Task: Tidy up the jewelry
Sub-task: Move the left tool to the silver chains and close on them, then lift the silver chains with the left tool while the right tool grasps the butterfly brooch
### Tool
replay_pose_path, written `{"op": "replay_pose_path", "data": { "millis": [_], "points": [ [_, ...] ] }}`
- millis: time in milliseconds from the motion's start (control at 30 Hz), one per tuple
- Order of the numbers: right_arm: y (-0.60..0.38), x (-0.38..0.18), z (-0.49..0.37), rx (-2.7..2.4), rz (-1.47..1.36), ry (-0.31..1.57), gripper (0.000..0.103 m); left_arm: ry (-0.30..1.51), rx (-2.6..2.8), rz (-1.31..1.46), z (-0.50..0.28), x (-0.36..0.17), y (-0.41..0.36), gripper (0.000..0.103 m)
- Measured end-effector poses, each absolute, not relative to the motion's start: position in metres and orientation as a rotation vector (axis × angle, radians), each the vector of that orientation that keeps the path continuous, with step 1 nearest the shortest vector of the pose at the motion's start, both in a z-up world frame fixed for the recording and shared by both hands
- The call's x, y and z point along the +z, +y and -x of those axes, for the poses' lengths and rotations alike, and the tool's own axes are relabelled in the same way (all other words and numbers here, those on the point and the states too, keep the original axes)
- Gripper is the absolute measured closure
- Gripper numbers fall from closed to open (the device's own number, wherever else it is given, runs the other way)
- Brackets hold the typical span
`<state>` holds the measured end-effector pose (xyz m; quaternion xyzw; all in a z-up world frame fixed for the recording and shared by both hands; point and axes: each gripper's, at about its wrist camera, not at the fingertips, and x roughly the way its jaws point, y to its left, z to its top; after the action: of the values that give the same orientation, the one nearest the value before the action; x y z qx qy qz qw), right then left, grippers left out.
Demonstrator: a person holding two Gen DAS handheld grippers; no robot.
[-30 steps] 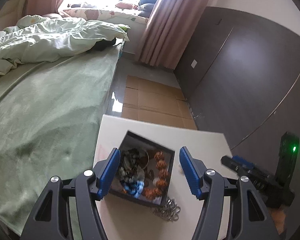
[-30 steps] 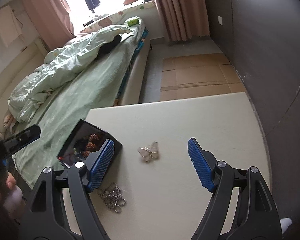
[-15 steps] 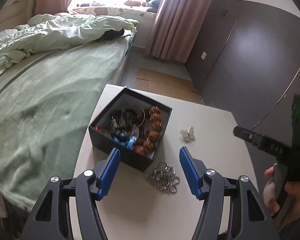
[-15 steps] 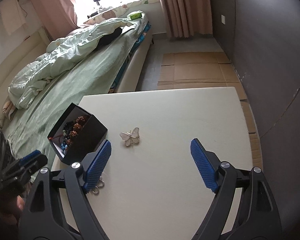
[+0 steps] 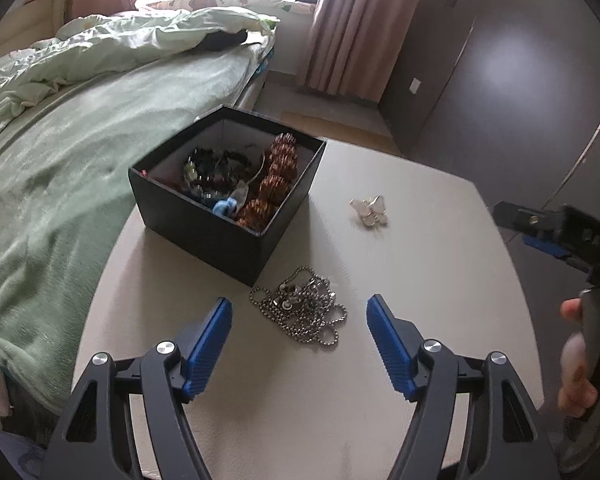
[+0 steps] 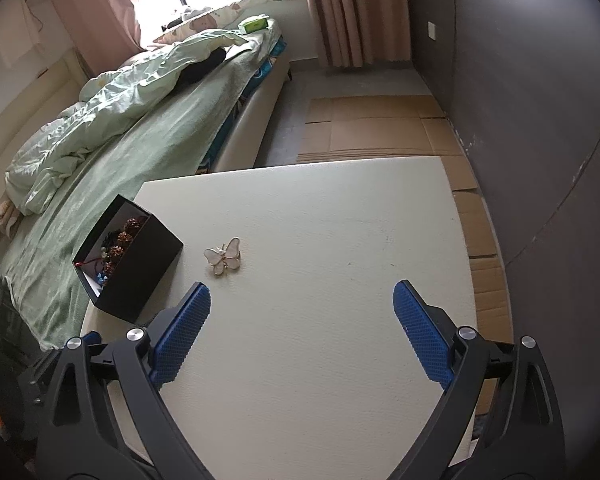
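Observation:
A black open box (image 5: pixel 204 220) holding beads and bracelets stands on the white table's left side; it also shows in the right wrist view (image 6: pixel 140 280). A silver ball chain (image 5: pixel 300 310) lies in a heap just in front of the box. A white butterfly brooch (image 5: pixel 370 211) lies to the right of the box, and shows in the right wrist view (image 6: pixel 224 258). My left gripper (image 5: pixel 299 320) is open and empty, jaws either side of the chain, a little short of it. My right gripper (image 6: pixel 302 300) is open and empty, behind and right of the brooch.
The white table (image 6: pixel 340 220) stands beside a bed with green bedding (image 5: pixel 60 140) on the left. Flattened cardboard (image 6: pixel 380 128) covers the floor beyond the table. A dark wall (image 6: pixel 540 100) runs along the right. The right gripper's body and the hand holding it show at the right of the left wrist view (image 5: pixel 580 280).
My left gripper has pulled back from over the box and dropped lower, now framing the chain. My right gripper has moved back and right, the brooch now ahead-left.

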<state>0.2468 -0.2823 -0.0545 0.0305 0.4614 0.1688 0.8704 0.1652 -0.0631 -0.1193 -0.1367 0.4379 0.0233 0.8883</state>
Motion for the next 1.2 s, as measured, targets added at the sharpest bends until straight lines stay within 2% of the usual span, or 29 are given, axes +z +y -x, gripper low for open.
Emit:
{"op": "replay_pose_path", "data": {
  "millis": [400, 467, 533, 800, 833, 900, 1200],
  "points": [
    [-0.286, -0.066, -0.255, 0.343, -0.062, 0.984, 0.011, 0.94, 0.081, 0.183, -0.183, -0.15, -0.077, 0.037],
    [-0.286, -0.068, -0.256, 0.34, -0.065, 0.989, 0.011, 0.939, 0.102, 0.134, -0.185, -0.152, -0.081, 0.045],
    [-0.286, -0.068, -0.257, 0.339, -0.067, 0.989, 0.011, 0.939, 0.112, 0.059, -0.188, -0.153, -0.089, 0.049],
    [-0.281, -0.071, -0.259, 0.336, -0.04, 0.999, 0.011, 0.947, 0.107, 0.074, -0.194, -0.153, -0.077, 0.067],
    [-0.279, -0.071, -0.259, 0.335, -0.035, 0.999, 0.011, 0.949, 0.106, 0.08, -0.194, -0.152, -0.076, 0.071],
    [-0.278, -0.071, -0.258, 0.334, -0.03, 0.998, 0.011, 0.963, 0.105, 0.097, -0.191, -0.151, -0.072, 0.089],
    [-0.259, -0.072, -0.257, 0.351, 0.008, 0.988, 0.011, 0.975, -0.02, 0.225, -0.179, -0.135, -0.049, 0.092]
  ]
}}
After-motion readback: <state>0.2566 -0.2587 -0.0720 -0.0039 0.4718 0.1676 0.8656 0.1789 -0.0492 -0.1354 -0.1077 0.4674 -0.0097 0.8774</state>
